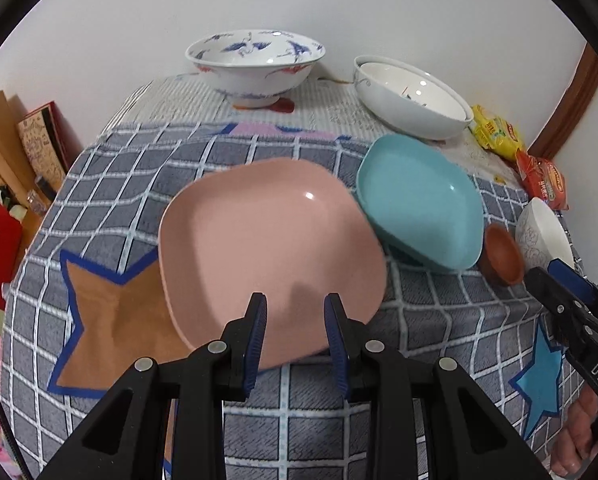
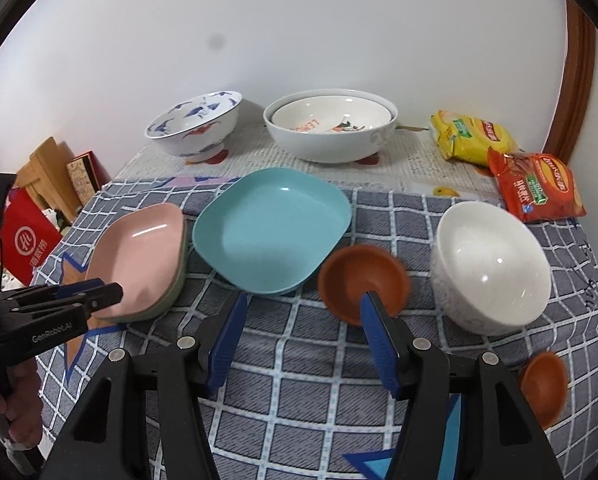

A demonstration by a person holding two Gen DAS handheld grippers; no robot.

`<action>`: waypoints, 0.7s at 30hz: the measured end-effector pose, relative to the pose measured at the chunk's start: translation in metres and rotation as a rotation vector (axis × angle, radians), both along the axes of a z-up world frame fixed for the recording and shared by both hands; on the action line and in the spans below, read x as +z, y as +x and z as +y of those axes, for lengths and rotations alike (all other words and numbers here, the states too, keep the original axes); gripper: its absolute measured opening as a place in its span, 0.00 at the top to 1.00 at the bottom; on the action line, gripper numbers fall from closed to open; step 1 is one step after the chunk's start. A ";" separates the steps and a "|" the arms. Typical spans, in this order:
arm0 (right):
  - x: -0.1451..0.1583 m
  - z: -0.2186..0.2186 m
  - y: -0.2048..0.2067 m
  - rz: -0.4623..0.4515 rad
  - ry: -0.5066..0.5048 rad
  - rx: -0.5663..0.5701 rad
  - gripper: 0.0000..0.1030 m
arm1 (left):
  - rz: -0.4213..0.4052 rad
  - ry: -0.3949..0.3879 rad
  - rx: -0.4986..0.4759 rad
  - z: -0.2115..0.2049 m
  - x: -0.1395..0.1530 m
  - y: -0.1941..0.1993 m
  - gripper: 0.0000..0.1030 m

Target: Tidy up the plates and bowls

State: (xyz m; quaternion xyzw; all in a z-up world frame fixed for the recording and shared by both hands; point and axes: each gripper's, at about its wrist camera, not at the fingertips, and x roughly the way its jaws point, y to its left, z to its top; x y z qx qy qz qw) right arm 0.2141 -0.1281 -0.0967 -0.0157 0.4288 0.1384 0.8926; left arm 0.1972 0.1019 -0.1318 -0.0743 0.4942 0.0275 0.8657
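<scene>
Checked grey cloth [image 2: 299,360] covers our table; nearest, our left gripper [image 1: 295,308] hangs slightly spread over the pink plate [image 1: 267,240], nothing pinched, and our right gripper [image 2: 303,304] is spread and empty. We count two small brown bowls [image 2: 363,280], one white bowl [image 2: 495,268], one teal plate [image 2: 271,232]. Farthest stand a blue-patterned bowl [image 2: 197,126] and two nested white bowls [image 2: 331,128].

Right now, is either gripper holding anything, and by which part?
Nothing is held. The left gripper hovers open over the near rim of the pink square plastic plate; the right gripper is open with nothing between its fingers.
</scene>
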 end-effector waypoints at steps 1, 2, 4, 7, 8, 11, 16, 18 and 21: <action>0.001 -0.001 0.002 0.002 -0.003 0.001 0.43 | 0.000 0.006 -0.003 -0.002 0.002 0.003 0.73; 0.003 -0.001 0.005 0.000 -0.006 0.001 0.43 | 0.000 0.016 -0.008 -0.004 0.005 0.008 0.73; 0.008 -0.003 0.011 -0.011 -0.010 -0.007 0.43 | -0.011 0.042 -0.026 -0.011 0.014 0.017 0.73; 0.016 -0.005 0.022 -0.022 -0.007 -0.012 0.43 | -0.035 0.071 -0.043 -0.019 0.027 0.031 0.73; 0.017 -0.005 0.027 -0.020 -0.009 -0.015 0.43 | -0.040 0.080 -0.040 -0.021 0.030 0.036 0.73; 0.021 -0.006 0.042 -0.014 -0.012 -0.020 0.43 | -0.043 0.087 -0.029 -0.027 0.035 0.052 0.73; 0.024 -0.008 0.067 -0.024 0.001 -0.038 0.43 | -0.039 0.115 -0.014 -0.038 0.035 0.078 0.73; 0.019 -0.007 0.079 -0.009 -0.014 -0.051 0.43 | -0.033 0.108 -0.019 -0.042 0.033 0.088 0.73; 0.007 -0.001 0.095 0.022 -0.031 -0.029 0.46 | -0.015 0.084 -0.030 -0.046 0.025 0.102 0.73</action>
